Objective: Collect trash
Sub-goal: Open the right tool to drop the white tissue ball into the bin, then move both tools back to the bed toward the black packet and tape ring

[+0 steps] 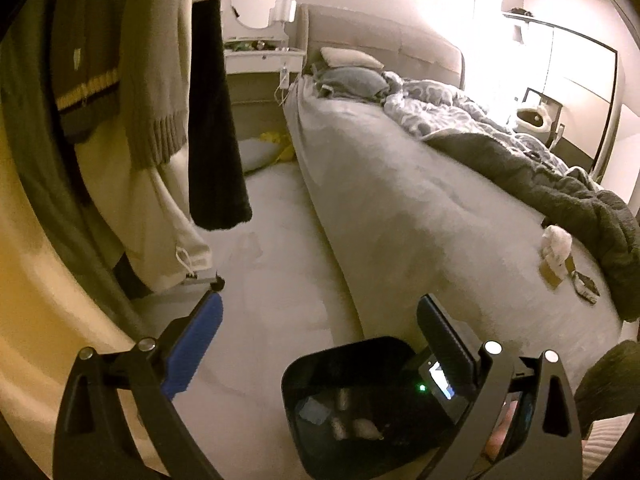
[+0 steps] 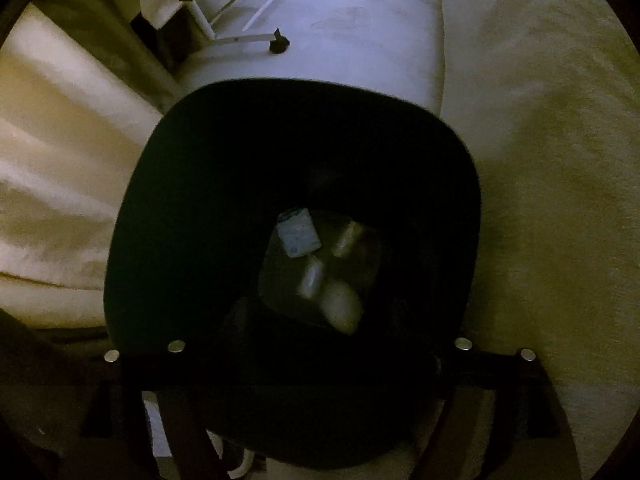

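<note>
A black trash bin [image 1: 316, 372] stands on the floor beside the bed; several crumpled pieces [image 1: 356, 428] lie in its bottom. My left gripper [image 1: 320, 320] is open and empty, held above the bin's far rim. On the bed at the right lie a white crumpled tissue [image 1: 557, 242], a brown card piece [image 1: 551, 276] and a dark wrapper [image 1: 586, 286]. In the right wrist view the bin [image 2: 200, 200] fills the middle, seen from straight above, with a blue-white packet [image 2: 298, 234] and pale wads [image 2: 340, 304] inside. My right gripper [image 2: 316, 320] is over the bin's mouth; its fingers are lost in the dark.
The grey bed [image 1: 400, 200] with a rumpled duvet [image 1: 520, 160] fills the right. Hanging clothes [image 1: 140, 80] on a rack crowd the left; the rack's foot [image 2: 276, 44] rests on the floor strip [image 1: 272, 260]. A nightstand [image 1: 264, 60] stands at the back.
</note>
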Demonstrator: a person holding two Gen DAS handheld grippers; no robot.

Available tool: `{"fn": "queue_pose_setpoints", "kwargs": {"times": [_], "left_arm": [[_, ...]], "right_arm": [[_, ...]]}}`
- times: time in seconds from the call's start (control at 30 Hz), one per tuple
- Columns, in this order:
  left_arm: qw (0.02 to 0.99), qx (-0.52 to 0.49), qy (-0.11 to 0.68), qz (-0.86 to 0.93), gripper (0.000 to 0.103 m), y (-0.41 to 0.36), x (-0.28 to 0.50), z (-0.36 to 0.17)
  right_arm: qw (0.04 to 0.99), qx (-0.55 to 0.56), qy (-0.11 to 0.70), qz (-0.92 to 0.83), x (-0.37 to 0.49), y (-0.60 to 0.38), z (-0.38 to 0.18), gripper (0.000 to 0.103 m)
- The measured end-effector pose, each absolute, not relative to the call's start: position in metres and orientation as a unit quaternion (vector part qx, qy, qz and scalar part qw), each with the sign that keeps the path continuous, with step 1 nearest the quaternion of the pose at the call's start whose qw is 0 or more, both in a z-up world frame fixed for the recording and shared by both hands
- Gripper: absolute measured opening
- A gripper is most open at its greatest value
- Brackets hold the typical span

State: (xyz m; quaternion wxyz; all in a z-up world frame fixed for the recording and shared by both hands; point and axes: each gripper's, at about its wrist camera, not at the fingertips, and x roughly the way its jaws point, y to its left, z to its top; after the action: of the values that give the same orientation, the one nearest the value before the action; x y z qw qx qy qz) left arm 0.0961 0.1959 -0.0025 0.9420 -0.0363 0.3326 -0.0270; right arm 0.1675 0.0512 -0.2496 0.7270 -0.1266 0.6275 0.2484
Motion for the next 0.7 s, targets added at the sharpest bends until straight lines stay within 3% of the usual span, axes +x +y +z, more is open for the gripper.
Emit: {"fn": "queue_pose_setpoints", "kwargs": {"times": [0.27,0.7], "left_arm": [[0.951,-0.040,0.304,-0.048,0.099,0.182,0.099,0.023],[0.954,-0.087,0.278,-0.065,0.099,0.167,0.108,0.046]], "right_arm": [[0.758,-0.138,0.576,0.274,0.164,0.055,-0.201,0.091],[0.822,-0.092,0.486,0.282,0.166,0.015,-0.107,0.096]]}}
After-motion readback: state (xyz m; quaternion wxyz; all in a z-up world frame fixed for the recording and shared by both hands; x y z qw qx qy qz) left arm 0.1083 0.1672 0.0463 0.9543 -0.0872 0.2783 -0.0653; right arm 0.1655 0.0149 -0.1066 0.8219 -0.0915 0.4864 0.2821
